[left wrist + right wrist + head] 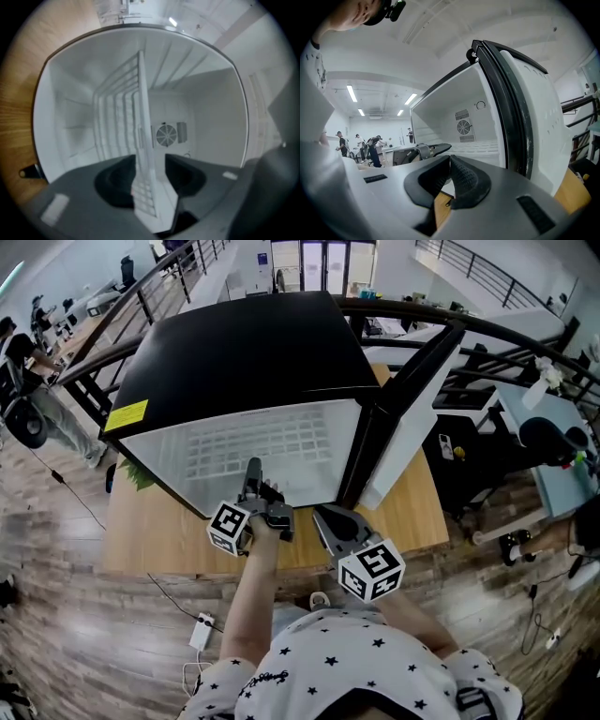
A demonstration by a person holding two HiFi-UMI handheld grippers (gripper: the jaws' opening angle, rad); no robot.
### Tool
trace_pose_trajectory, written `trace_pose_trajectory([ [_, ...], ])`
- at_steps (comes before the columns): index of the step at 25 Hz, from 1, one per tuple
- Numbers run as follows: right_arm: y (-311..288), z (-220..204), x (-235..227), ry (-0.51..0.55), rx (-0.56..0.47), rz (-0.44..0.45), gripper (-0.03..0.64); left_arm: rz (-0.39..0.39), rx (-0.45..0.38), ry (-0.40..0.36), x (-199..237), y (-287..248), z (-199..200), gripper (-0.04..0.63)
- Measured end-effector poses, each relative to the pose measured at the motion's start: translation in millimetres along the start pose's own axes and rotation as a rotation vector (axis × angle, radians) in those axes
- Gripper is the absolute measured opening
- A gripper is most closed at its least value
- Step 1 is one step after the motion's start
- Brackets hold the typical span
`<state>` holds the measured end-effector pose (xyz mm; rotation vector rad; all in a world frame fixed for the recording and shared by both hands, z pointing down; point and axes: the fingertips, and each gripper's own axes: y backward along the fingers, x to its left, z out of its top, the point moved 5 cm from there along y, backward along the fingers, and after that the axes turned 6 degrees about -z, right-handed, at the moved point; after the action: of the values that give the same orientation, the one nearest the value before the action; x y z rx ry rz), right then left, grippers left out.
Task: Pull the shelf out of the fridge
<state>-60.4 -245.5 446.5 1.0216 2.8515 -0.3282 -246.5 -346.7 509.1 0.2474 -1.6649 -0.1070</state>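
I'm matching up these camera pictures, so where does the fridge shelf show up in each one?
Head view: shelf, white grid in the fridge opening, centre.
Left gripper view: centre, appearing on edge, between the open left tongs.
Right gripper view: probably the pale ribbed strip left of the door.
Shared landmark: round fan, gripper views only.

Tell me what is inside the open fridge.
A white wire shelf, its front edge between the left gripper's open jaws, and a fan grille at the back. The gripper's body covers the nearest part.

White wire shelf [272, 451] lies level inside the open fridge [244, 343].
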Motion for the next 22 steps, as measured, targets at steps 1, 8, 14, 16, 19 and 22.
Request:
trace_pose_trajectory([
  [1,0,0,-1,-0.001,-0.001,-0.003,0.021,0.001,-0.004,0.015,1,-3,0,0.189],
  [8,-2,1,-8,-0.005,-0.008,-0.019,0.021,0.003,-0.026,0.035,1,-21,5,0.145],
  [14,-1,-1,-13,-0.011,-0.002,-0.018,0.021,0.039,-0.053,0.04,5,-26,7,0.041],
  [16,-2,-3,-13,-0.01,0.0,-0.01,0.021,0.044,-0.06,0.034,7,-25,8,0.04],
  [19,-3,-5,-14,-0.009,0.006,0.002,0.021,0.052,-0.066,0.043,7,-27,8,0.037],
  [22,-3,-7,-14,-0.011,0.013,0.014,0.021,0.054,-0.068,0.047,5,-28,6,0.037],
])
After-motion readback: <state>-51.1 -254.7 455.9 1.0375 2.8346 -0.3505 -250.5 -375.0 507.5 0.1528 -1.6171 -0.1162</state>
